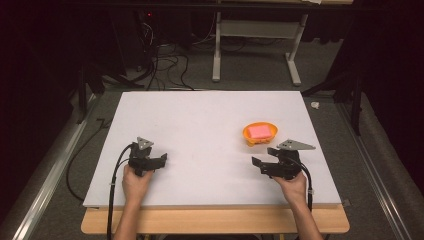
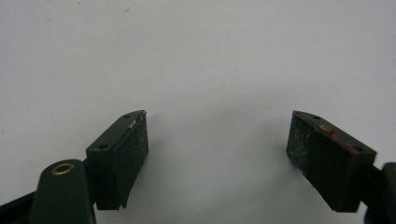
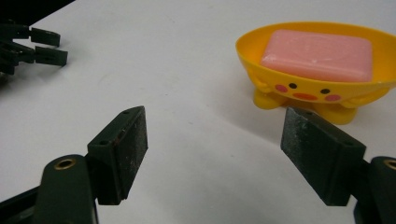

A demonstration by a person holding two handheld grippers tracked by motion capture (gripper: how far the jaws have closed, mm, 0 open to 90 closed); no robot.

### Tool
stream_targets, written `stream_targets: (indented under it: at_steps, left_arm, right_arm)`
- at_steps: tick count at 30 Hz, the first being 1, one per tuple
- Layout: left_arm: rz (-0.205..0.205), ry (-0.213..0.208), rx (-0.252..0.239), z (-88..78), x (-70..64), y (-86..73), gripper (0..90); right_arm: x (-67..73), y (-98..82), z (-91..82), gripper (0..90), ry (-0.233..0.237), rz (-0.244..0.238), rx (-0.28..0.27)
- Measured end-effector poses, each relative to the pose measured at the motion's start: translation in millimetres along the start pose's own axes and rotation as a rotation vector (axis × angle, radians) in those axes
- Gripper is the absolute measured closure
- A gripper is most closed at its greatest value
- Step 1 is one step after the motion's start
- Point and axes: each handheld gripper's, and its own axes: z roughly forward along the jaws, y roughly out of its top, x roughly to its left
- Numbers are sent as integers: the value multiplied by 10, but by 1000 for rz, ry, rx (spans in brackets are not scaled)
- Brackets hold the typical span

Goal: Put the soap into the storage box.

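Observation:
An orange soap dish [image 1: 246,134] with a painted face stands right of centre on the white board [image 1: 200,120], and a pink soap bar [image 1: 259,131] lies in it. My right gripper [image 1: 262,158] sits just in front of the dish, open, with bare board between its jaws. In the right gripper view the right gripper [image 3: 215,140] points left of the dish [image 3: 303,86] and the soap [image 3: 317,55]. My left gripper [image 1: 161,160] rests at the near left, open over bare board. The left gripper view has the left gripper [image 2: 217,140] wide apart and holding nothing.
The board lies on a wooden table whose front edge [image 1: 215,220] runs along the bottom. Cables [image 1: 165,65] and a white table frame [image 1: 255,45] stand on the floor behind. The left gripper [image 3: 32,46] appears far off in the right gripper view.

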Motion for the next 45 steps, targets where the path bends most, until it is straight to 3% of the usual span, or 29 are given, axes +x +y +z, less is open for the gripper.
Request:
stream_targets:
  at_steps: [17,27,33,45]
  left_arm:
    - [-1,1,-1,0,-2,0,212]
    - [-3,0,-2,1,-1,0,212]
    - [-2,0,-1,1,-1,0,212]
    - [-1,1,-2,1,-3,0,212]
  right_arm:
    - [54,-54,282,247,-38,-59,75]
    - [42,-123,419,251,-59,-70,117]
    - [42,-154,500,255,-101,-103,142]
    - [58,-213,589,255,-134,-153,156]
